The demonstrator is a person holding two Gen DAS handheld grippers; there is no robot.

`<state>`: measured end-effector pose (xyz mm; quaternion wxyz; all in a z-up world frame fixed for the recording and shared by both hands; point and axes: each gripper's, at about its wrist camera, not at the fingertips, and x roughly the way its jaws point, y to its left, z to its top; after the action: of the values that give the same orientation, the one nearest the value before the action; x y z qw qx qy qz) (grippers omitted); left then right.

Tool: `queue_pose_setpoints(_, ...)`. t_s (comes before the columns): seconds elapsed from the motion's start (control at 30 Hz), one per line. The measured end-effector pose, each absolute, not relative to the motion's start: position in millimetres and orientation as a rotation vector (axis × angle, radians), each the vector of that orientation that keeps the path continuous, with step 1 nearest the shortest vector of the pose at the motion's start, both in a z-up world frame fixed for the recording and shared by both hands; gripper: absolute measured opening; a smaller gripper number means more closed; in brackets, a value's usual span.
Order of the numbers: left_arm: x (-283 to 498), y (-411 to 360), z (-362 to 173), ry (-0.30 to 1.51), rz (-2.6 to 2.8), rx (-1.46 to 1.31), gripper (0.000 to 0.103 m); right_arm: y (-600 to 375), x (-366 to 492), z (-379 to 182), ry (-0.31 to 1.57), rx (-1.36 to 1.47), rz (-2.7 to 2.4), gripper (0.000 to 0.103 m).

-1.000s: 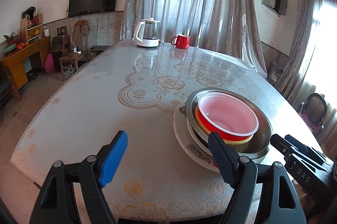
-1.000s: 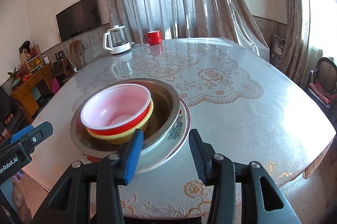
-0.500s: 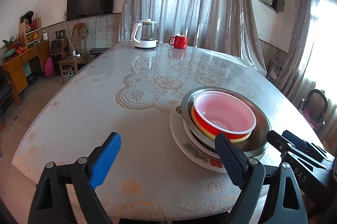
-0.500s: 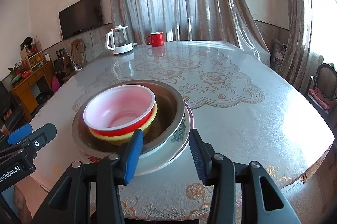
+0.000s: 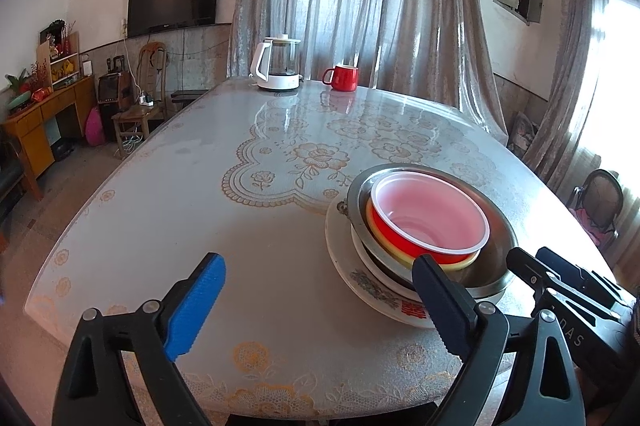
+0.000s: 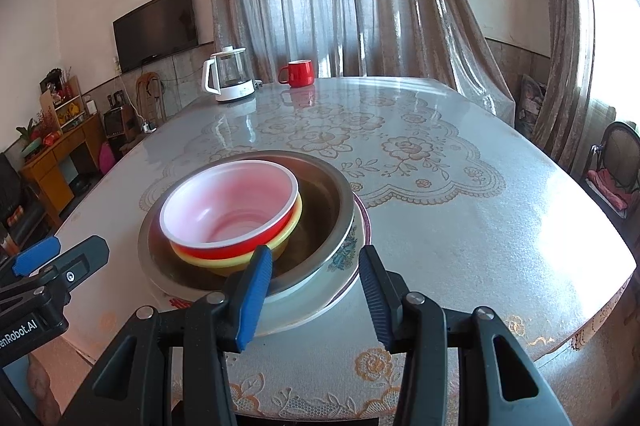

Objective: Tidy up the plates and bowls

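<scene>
Nesting appears complete: red plastic bowl [image 6: 230, 203] sits in yellow bowl [image 6: 280, 238], steel basin [image 6: 328, 201] and patterned ceramic plate [image 6: 344, 278] at the table's [image 6: 480, 226] near edge, both grippers, left gripper [image 5: 316, 302] having just widened and right gripper [image 6: 316, 290], released and empty.

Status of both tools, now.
Left tool: open, jaws just opening wider, nothing between them; one finger overlaps the plate in view.
Right tool: open, holding nothing; poised near the plate rim.
</scene>
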<state>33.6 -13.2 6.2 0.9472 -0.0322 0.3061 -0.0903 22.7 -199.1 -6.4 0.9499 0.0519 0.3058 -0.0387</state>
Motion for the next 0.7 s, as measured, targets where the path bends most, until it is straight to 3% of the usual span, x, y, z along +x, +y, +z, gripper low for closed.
queue_pose_setpoints(0.7, 34.7, -12.4, 4.7, 0.629, -0.177, -0.061, 0.096, -197.8, 23.1, -6.6, 0.621, 0.106, -0.078, 0.045)
